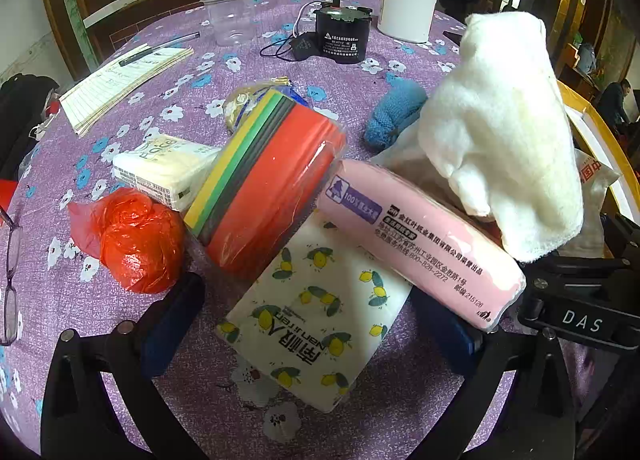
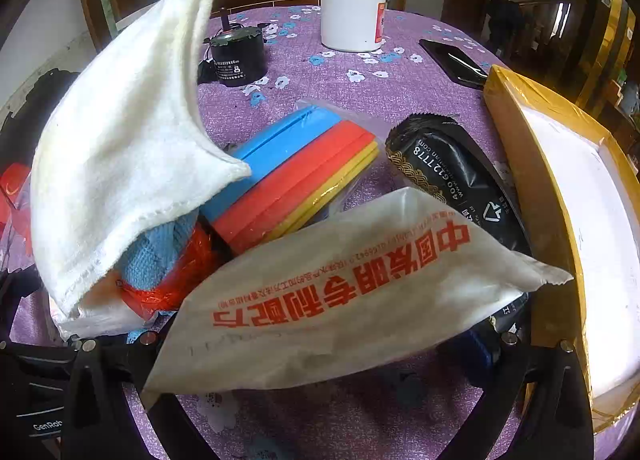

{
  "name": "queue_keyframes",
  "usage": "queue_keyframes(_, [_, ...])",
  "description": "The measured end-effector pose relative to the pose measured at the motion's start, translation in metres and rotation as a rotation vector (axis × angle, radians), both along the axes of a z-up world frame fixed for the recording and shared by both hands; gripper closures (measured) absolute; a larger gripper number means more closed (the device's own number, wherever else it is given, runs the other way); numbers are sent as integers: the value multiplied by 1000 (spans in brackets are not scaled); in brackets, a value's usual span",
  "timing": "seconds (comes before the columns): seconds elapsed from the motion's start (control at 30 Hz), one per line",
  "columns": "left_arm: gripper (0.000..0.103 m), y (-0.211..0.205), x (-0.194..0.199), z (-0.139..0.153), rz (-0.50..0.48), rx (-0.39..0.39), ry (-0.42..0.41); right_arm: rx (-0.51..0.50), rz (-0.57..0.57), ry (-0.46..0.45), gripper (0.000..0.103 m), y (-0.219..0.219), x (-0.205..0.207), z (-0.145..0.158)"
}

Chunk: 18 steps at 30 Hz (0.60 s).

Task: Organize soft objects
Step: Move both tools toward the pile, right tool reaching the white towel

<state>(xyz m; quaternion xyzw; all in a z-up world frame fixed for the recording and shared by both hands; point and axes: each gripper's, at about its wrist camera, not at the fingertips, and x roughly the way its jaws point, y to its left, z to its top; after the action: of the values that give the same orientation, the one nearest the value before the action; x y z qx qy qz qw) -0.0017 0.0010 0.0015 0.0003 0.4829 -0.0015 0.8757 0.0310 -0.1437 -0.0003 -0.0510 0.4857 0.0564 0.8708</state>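
Your left claw (image 1: 316,324) gapes wide over the purple tabletop (image 1: 168,72), gripping nothing, with the lemon-print tissue pack (image 1: 320,324) low-centre between its 2 fingers. Your right claw (image 2: 320,352) is spread too; the white pouch (image 2: 352,292) lies across it, grip unclear.

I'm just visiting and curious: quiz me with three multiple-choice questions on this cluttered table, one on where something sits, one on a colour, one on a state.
1. The pink tissue pack partly rests on:
A. the lemon-print pack
B. the notepad
C. the clear cup

2. The tablecloth is:
A. green
B. purple
C. plain white

3. The left gripper is:
A. open
B. shut on the towel
C. out of view

Answers: 1 A, its lower edge overlaps the lemon-print pack; 2 B, purple with flowers; 3 A, the fingers stand wide apart.
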Motion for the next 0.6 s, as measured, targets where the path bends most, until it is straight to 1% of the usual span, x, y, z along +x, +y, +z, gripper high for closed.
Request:
queue_keyframes(0.07, [0,3,-4,3,-12,17,8,0,0,0,0,0,0,0])
queue_keyframes(0.2, [0,23,-21,17,-70,-76,-3,0,0,0,0,0,0,0])
queue_keyframes(0.3, [0,41,-39,31,-84,-96,-39,2,4,2,0,0,0,0])
queue_keyframes(0.37, [0,55,-48,37,-79,-109,-44,-3,57,44,0,-1,2,2])
queue_keyframes(0.4, [0,60,-50,40,-69,-106,-51,-5,99,93,0,-1,1,3])
queue_keyframes(0.43, [0,66,-53,42,-56,-102,-61,-5,118,108,0,-2,-2,5])
queue_keyframes(0.5, [1,77,-54,41,-33,-93,-65,-13,195,107,2,-3,-17,8])
queue_keyframes(0.53, [4,82,-52,40,-21,-93,-62,-19,216,96,2,-5,-24,10])
queue_keyframes(0.6, [8,90,-47,38,2,-114,-51,22,267,75,2,-13,-41,16])
